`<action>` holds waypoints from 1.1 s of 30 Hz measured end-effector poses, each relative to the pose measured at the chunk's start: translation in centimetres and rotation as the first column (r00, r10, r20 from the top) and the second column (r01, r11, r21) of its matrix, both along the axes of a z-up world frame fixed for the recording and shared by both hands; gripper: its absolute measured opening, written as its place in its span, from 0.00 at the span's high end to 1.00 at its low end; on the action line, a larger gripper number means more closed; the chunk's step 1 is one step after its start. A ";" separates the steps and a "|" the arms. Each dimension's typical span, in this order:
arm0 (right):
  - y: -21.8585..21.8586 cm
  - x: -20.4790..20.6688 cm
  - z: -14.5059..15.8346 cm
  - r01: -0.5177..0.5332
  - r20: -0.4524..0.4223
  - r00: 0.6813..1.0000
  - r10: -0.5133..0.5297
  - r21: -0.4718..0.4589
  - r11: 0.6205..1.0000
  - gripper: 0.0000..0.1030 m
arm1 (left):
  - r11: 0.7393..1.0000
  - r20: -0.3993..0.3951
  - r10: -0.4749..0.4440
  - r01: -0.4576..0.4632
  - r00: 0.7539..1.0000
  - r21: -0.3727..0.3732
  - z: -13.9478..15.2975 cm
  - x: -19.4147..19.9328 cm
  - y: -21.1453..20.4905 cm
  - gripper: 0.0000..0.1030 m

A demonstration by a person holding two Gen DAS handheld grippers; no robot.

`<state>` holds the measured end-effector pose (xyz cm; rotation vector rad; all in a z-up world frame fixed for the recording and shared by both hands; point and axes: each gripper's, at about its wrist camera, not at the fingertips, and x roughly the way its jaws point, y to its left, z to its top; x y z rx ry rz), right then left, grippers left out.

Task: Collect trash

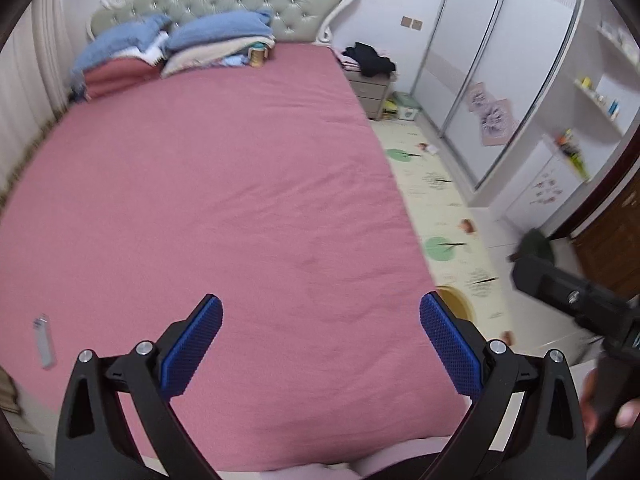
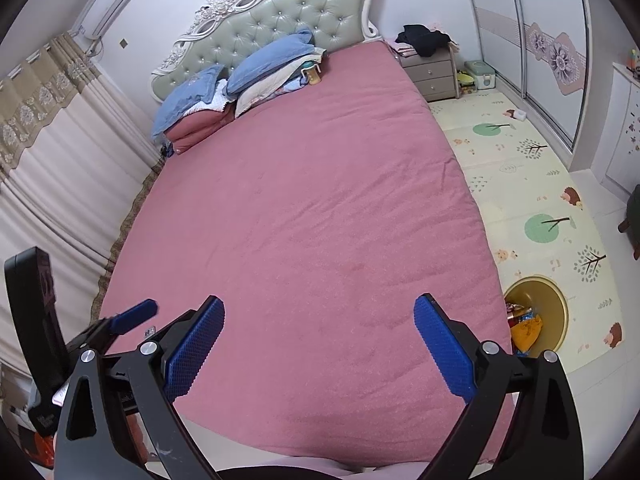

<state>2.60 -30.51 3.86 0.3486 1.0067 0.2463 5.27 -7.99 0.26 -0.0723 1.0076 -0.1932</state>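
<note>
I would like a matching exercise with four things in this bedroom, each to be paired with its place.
Things:
1. wrapper
2. bin
3. black clothes
4. blue pillows

Places:
A. on the nightstand
B. at the headboard
C. on the play mat beside the bed
D. on the bedspread, near its left edge

Pairs: 1-D, 2-C, 3-A, 4-B

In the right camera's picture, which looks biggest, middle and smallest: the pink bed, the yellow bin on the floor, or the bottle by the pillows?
As they look in that picture:
1. Pink bed, by far the largest.
2. Yellow bin.
3. Bottle, smallest, though it lies farthest from the camera, which shrinks it.
</note>
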 end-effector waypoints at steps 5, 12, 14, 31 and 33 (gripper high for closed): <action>0.2 0.1 0.4 -0.013 0.024 1.000 0.013 -0.016 1.000 0.10 | 1.000 -0.007 0.024 -0.024 1.000 -0.004 0.0 0.3 0.0 0.04; 0.1 0.5 0.3 -0.017 0.018 1.000 0.017 -0.010 1.000 0.10 | 0.999 0.003 0.047 -0.047 0.999 0.019 0.4 0.6 -0.1 0.04; -0.1 0.6 0.3 -0.013 0.018 1.000 0.014 -0.010 1.000 0.10 | 0.998 0.005 0.049 -0.049 0.999 0.026 0.4 0.6 -0.2 0.04; 0.7 0.5 0.3 -0.024 0.020 0.999 0.025 -0.033 0.999 0.10 | 0.997 0.002 0.066 -0.066 0.998 0.048 0.2 0.6 -0.3 0.04; 0.8 0.4 0.4 -0.026 0.025 0.999 0.027 -0.034 0.999 0.10 | 0.996 0.001 0.072 -0.072 0.997 0.045 0.2 0.6 -0.1 0.04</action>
